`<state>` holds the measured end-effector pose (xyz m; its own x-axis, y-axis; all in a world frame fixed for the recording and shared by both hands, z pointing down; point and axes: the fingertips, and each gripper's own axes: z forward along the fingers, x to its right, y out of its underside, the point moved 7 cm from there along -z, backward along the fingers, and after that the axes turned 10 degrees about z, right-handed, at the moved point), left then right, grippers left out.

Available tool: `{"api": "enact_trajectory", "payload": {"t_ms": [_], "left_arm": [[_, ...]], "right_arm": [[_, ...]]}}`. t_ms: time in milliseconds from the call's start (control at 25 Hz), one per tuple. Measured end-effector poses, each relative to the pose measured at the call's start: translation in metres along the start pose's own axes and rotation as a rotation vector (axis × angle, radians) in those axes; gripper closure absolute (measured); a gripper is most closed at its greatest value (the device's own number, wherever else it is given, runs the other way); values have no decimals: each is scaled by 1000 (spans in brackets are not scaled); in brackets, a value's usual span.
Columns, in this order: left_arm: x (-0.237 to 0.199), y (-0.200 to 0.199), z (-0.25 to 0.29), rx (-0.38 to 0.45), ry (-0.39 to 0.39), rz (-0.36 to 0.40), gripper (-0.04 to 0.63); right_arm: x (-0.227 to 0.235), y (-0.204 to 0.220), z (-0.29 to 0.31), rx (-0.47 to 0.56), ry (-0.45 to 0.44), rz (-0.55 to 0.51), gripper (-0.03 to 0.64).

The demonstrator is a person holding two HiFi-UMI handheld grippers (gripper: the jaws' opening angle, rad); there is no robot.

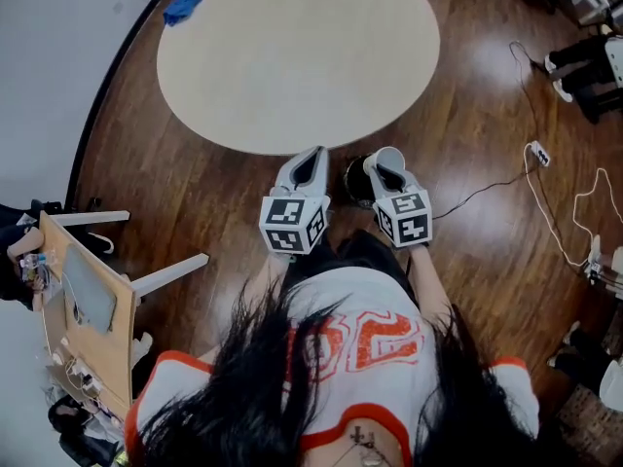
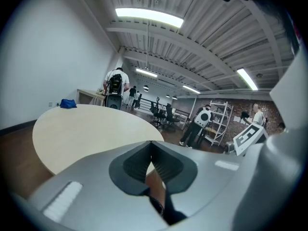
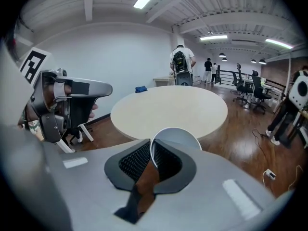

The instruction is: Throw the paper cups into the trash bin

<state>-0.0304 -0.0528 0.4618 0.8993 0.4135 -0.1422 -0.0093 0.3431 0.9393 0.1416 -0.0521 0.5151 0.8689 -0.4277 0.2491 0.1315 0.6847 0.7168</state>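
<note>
My right gripper is shut on the rim of a white paper cup. In the right gripper view the cup's wall is pinched between the jaws, its open mouth facing the camera. A small black trash bin stands on the wooden floor just left of the cup, between the two grippers and partly hidden by them. My left gripper hovers beside the bin near the edge of the round table. Its jaws are shut with nothing between them.
A blue cloth lies at the far left of the round beige table. A wooden chair frame stands at my left. Cables and a power strip run over the floor at the right. Several people and office chairs are far behind the table.
</note>
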Motion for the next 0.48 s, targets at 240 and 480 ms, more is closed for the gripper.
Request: {"api": "enact_trajectory", "payload": {"t_ms": [240,480], "left_arm": [[58,16,11,-49,33,12,595],[93,23,18,-70,60,35,595]], "right_arm": [[41,27,-25,-17,4,38,588],[67,47,-38,-17,8,67,588]]}}
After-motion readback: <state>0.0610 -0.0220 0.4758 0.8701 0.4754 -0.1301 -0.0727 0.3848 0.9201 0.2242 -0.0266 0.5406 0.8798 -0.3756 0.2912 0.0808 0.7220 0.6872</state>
